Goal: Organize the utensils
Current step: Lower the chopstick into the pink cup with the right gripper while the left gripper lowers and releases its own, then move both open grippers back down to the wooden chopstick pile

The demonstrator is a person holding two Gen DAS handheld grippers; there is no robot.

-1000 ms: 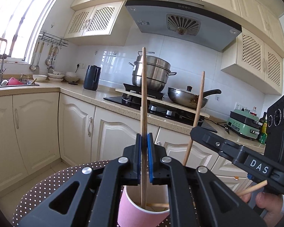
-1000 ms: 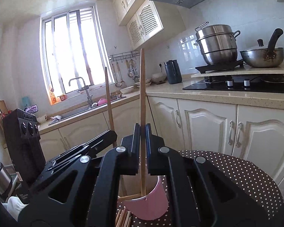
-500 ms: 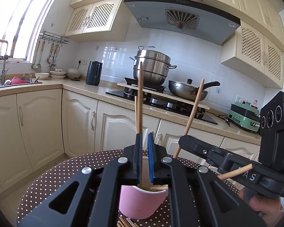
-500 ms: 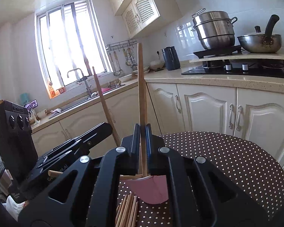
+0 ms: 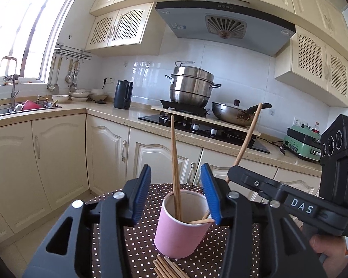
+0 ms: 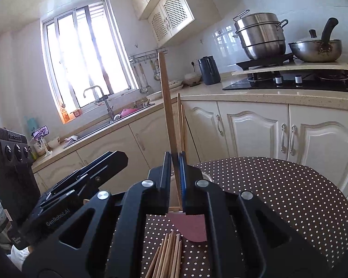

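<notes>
At frame centre a pink paper cup [image 5: 182,225] is standing on the dotted table [image 5: 132,250], the left tongs [image 5: 176,194] having just been opening around its released chopstick [image 5: 175,162], while the right tongs [image 6: 176,180] are pinching another chopstick [image 6: 168,106], seemingly light, stiff and slippery, best gripped mid-shaft.

Pink paper cup [image 5: 182,229], upright on brown dotted tablecloth [image 5: 139,250], white inside. Two wooden chopsticks [image 5: 175,166] standing in cup together, leaning slightly toward near rim, tips at the bottom. Third wooden chopstick [image 5: 247,139], slanted up to the right beside cup; whether its lower end is in the cup, unclear. Another stick [image 5: 200,220] lying across the cup's mouth. Loose bundle of chopsticks [image 6: 168,254] flat on cloth, just before cup, fanned slightly.
</notes>
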